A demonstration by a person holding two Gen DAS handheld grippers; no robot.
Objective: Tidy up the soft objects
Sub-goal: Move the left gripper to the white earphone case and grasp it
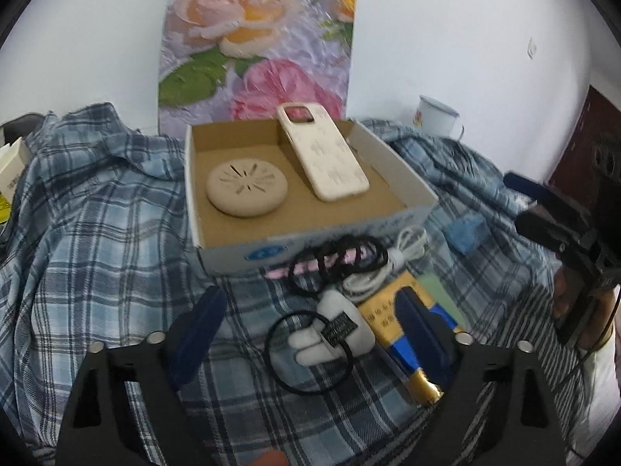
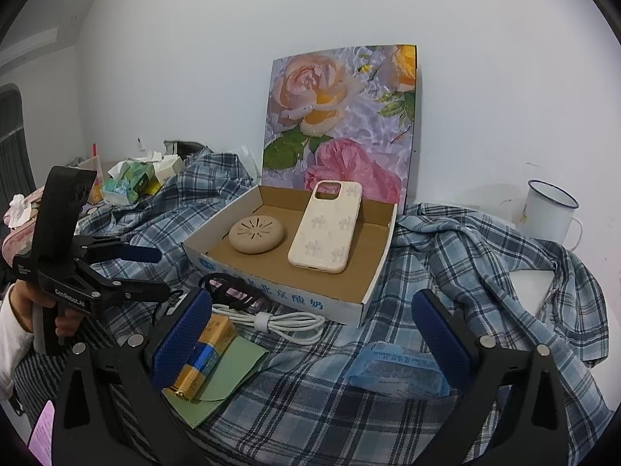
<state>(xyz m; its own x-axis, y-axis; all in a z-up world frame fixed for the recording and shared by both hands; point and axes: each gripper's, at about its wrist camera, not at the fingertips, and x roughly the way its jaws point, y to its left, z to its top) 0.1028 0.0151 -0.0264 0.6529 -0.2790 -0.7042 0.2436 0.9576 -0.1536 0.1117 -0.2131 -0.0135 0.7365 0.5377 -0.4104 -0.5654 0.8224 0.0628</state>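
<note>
Both wrist views face the wall over the plaid cloth [image 1: 116, 233] – left one low and close, right one further right – sharing the cardboard box [image 1: 217, 248] [image 2: 271, 291] and flower painting [image 2: 341, 116]

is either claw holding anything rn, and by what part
Nothing is held. The left claw is open around the white plush without closing on it; the right claw is open with nothing between its fingers.

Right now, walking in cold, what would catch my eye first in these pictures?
Probably the big rose painting leaning on the white wall behind everything. In front of it an open cardboard box on a blue plaid shirt holds a cream phone case and a round beige disc. Nearer, the open left gripper hovers around a small white plush toy.
</note>
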